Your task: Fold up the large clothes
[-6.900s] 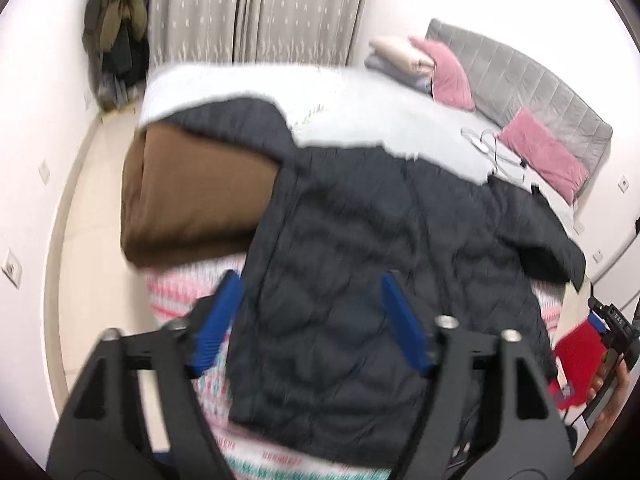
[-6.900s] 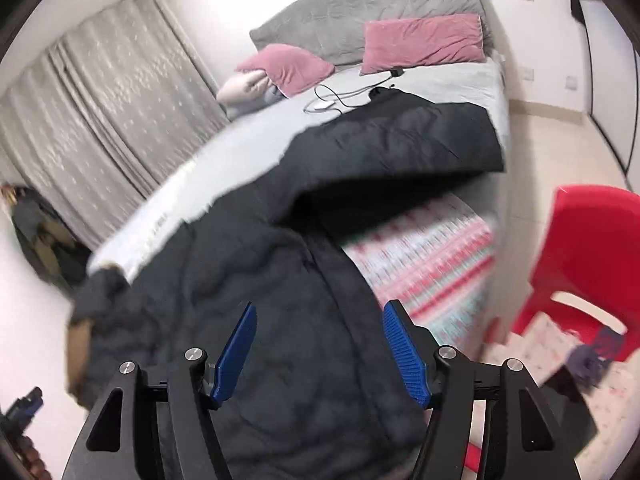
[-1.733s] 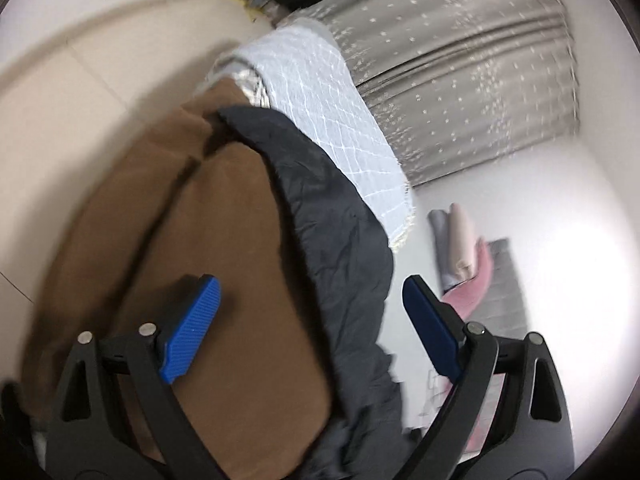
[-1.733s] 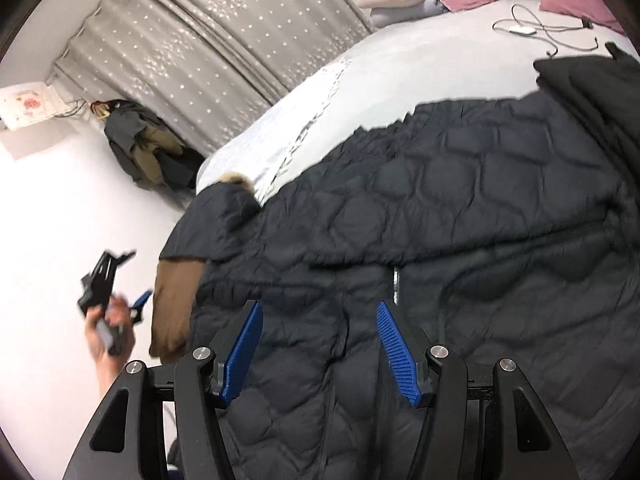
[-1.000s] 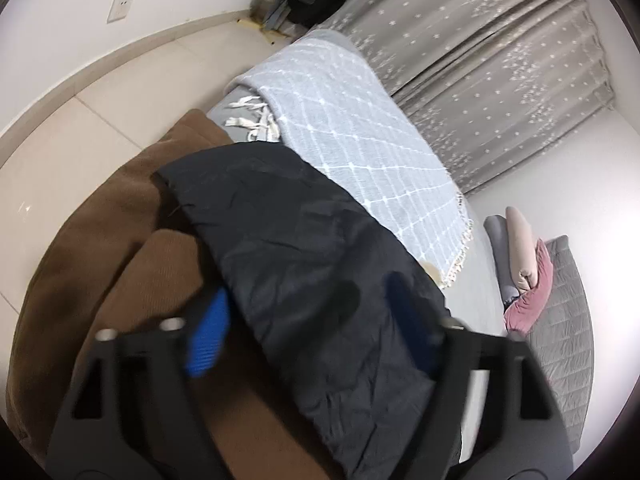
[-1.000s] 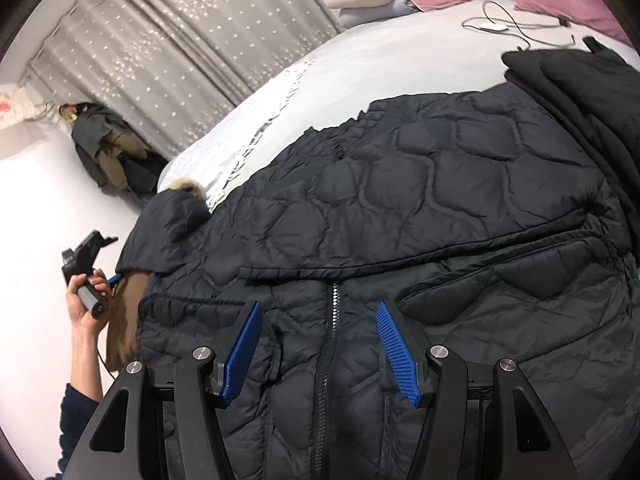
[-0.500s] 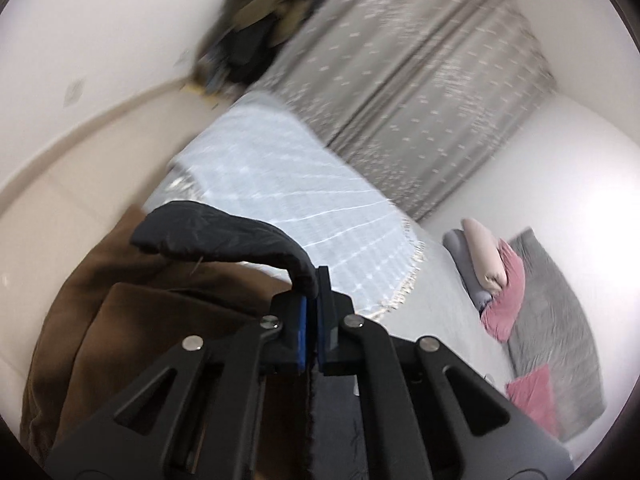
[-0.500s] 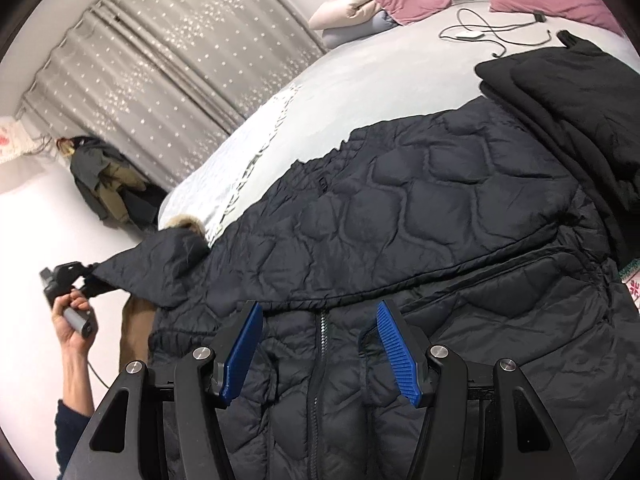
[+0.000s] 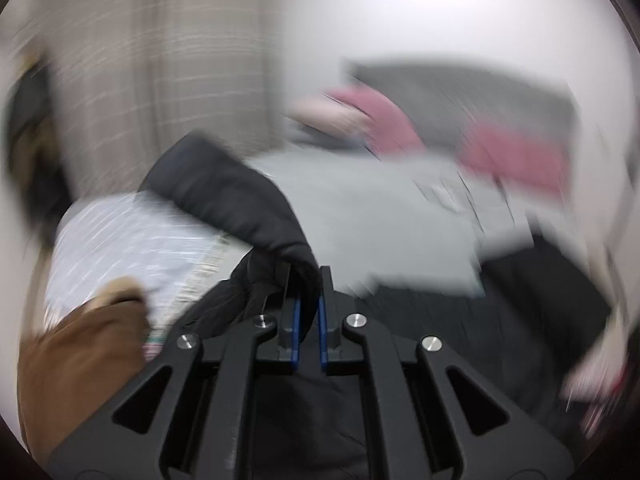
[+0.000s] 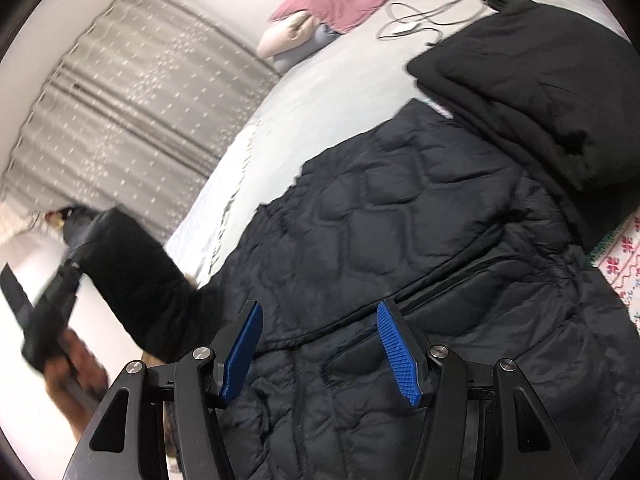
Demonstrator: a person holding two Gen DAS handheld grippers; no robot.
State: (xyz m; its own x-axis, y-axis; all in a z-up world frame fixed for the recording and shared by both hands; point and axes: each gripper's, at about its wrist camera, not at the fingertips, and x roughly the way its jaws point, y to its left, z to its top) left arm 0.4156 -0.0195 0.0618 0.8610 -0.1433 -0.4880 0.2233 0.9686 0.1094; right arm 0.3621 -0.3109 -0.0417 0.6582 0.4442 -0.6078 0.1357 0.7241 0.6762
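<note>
The black quilted jacket point(image 10: 420, 248) lies spread, front up, across the near part of the bed point(image 10: 344, 76), its zip running toward the near edge. Its left sleeve point(image 9: 240, 204) is lifted off the bed, pinched in the left gripper point(image 9: 307, 320), whose blue pads are pressed nearly together on the fabric. Seen from the right wrist, that sleeve point(image 10: 136, 276) hangs in the air at the left, with the person's hand point(image 10: 76, 372) under it. The right gripper point(image 10: 320, 344) hovers spread over the jacket's middle, holding nothing. A brown blanket point(image 9: 80, 352) sits at the near left; pink pillows point(image 10: 332, 0) lie far off. The grip looks thin: a fast swing could pull the slippery sleeve free, or drag the unpinned body askew.
</note>
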